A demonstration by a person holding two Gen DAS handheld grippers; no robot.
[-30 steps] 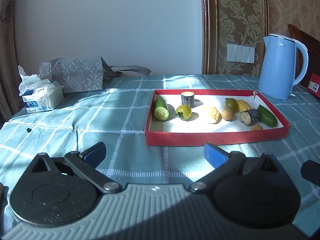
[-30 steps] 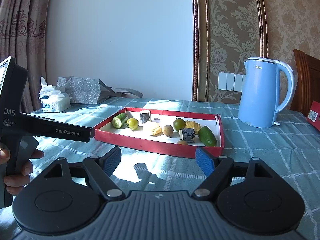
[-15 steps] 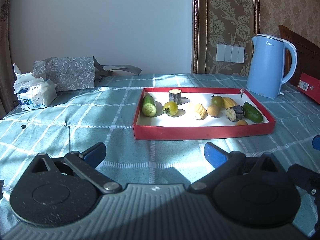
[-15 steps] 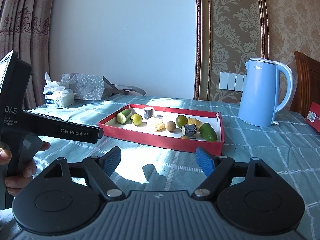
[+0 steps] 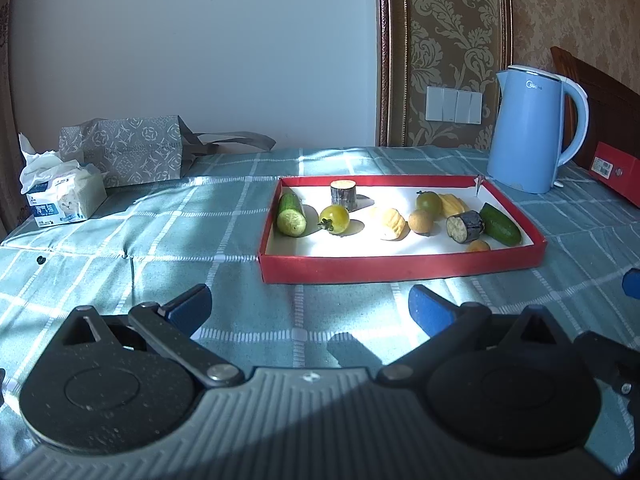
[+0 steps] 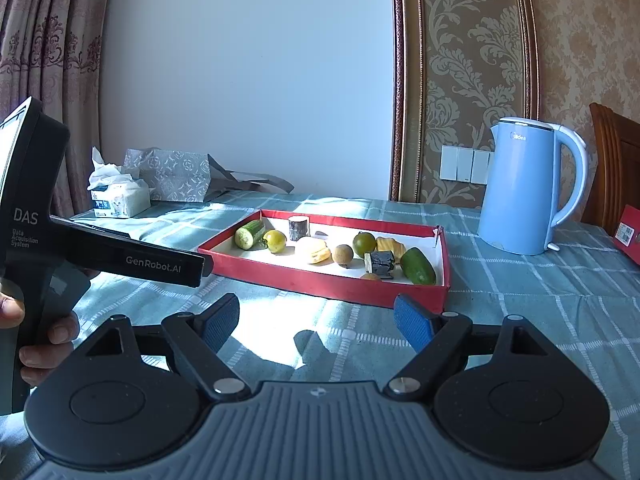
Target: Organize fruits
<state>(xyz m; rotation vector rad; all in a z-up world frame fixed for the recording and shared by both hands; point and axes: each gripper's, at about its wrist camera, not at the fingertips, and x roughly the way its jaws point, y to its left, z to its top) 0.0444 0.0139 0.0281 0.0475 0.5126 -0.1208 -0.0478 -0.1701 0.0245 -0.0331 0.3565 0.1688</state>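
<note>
A shallow red tray (image 5: 400, 270) (image 6: 320, 286) with a white floor lies on the checked cloth and holds several pieces of produce: a cut cucumber (image 5: 291, 215), a yellow-green tomato (image 5: 335, 219), a small log-like stub (image 5: 343, 195), a ridged yellow piece (image 5: 390, 223), a dark eggplant chunk (image 5: 466, 227) and a green cucumber (image 5: 501, 230). My left gripper (image 5: 310, 306) hovers open in front of the tray with nothing between its blue pads. My right gripper (image 6: 316, 322) is open too, also short of the tray's near edge, holding nothing.
A light blue kettle (image 5: 532, 132) stands behind the tray on the right, with a red box (image 5: 618, 172) beyond it. A tissue pack (image 5: 64, 196) and a grey patterned bag (image 5: 124, 150) sit at the back left. A hand (image 6: 36, 332) holds the left tool.
The left view drifted a little, the tray shifting left and then back right in it. In the right view the tray now appears slightly farther up. Both grippers stayed open.
</note>
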